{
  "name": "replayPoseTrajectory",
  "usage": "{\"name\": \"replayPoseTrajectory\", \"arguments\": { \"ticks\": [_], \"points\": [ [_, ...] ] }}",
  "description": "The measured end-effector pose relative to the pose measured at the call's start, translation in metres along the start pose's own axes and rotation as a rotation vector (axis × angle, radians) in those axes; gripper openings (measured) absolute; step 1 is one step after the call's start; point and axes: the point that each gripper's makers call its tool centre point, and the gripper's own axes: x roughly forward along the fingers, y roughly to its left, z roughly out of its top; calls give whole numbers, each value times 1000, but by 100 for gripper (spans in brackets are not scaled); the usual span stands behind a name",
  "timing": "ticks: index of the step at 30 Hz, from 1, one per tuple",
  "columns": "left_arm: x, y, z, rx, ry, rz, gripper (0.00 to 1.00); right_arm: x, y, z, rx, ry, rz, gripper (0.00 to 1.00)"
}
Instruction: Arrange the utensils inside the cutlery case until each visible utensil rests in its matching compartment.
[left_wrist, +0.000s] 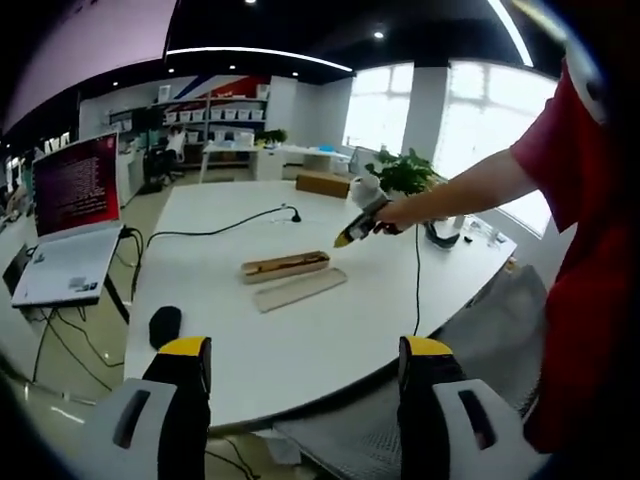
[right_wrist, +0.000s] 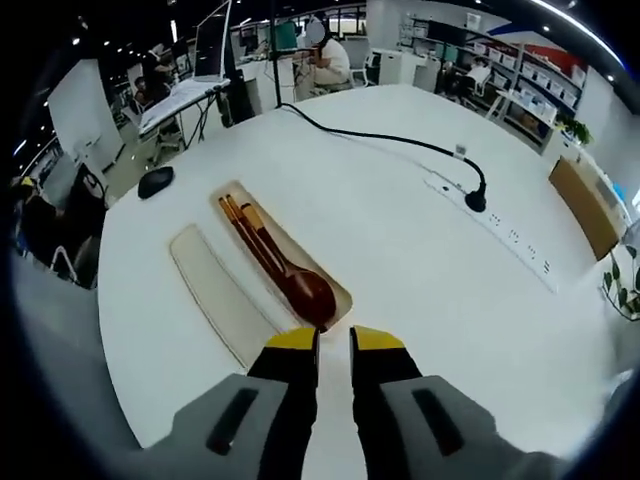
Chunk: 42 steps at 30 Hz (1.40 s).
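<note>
We find no legible text. The laptop screen (left_wrist: 77, 184) shows lines of writing on a red ground, too small for us to read. The shelf boxes (left_wrist: 215, 115) carry no marks we can make out.

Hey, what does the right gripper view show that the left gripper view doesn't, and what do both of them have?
Right gripper view: the wooden spoon and chopsticks lying inside the case, and the right gripper with its jaws nearly closed, just short of the spoon's bowl.

Left gripper view: the laptop, a potted plant, a person's arm reaching over the table, and the left gripper with its jaws wide apart.

Both: the white table, the case with its lid beside it, the black mouse and the power strip cable.
</note>
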Motion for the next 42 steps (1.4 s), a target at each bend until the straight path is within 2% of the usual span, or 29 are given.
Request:
{"name": "replayPoseTrajectory", "arguments": {
  "ticks": [3, 5, 9, 13, 14, 15, 16, 17, 18, 19, 20, 21, 22, 24, 25, 28, 30, 31, 32, 34, 37, 42],
  "points": [
    [13, 8, 6, 32, -1, -17, 80, -8, 8, -2, -5, -12, 10, 16],
    [25, 11, 15, 51, 0, -29, 81, -11, 7, 5, -19, -39, 15, 19],
    [41, 3, 42, 71, -40, -78, 84, -27, 10, 13, -43, -59, 10, 24],
    [57, -1, 52, 85, -58, -114, 85, -39, 9, 17, -67, -76, -6, 30],
    [62, 0, 52, 82, -63, -127, 85, -43, 11, 16, -75, -77, -13, 31],
    [69, 0, 47, 45, -37, -141, 86, -45, 13, 14, -76, -79, -18, 32],
    [73, 2, 48, 45, -47, -142, 87, -47, 16, 12, -83, -81, -20, 33],
    [80, 3, 50, 59, -80, -157, 88, -48, 17, 9, -90, -80, -27, 34],
    [82, 4, 49, 61, -77, -158, 89, -49, 19, 7, -96, -80, -34, 34],
    [91, 7, 43, 73, -43, -165, 88, -51, 20, 1, -128, -61, -49, 35],
    [96, 9, 41, 109, -36, -171, 87, -54, 22, -3, -159, -39, -73, 35],
    [101, 11, 40, 142, -30, -170, 84, -57, 29, 1, -155, -56, -67, 35],
    [107, 14, 38, 162, -3, -163, 83, -61, 39, 10, -176, -112, -53, 36],
    [119, 15, 41, 203, -3, -172, 84, -67, 48, 16, -181, -151, -47, 41],
    [124, 18, 41, 209, 13, -163, 84, -70, 53, 15, -182, -152, -47, 44],
    [142, 23, 48, 232, 0, -160, 81, -70, 54, 11, -203, -154, -52, 47],
    [157, 28, 48, 228, -22, -168, 78, -67, 52, 5, -184, -150, -39, 47],
    [164, 30, 46, 216, -15, -164, 76, -64, 53, 2, -127, -161, -15, 48],
    [172, 32, 39, 205, 17, -165, 73, -63, 52, 1, -101, -173, -10, 49],
    [184, 31, 35, 220, 7, -168, 71, -59, 44, -3, -58, -191, -14, 49],
    [200, 35, 23, 215, 29, -167, 72, -52, 37, -11, -61, -175, -19, 51],
    [217, 43, 8, 227, 87, -146, 75, -48, 37, -7, -72, -210, -24, 55]
  ]
}}
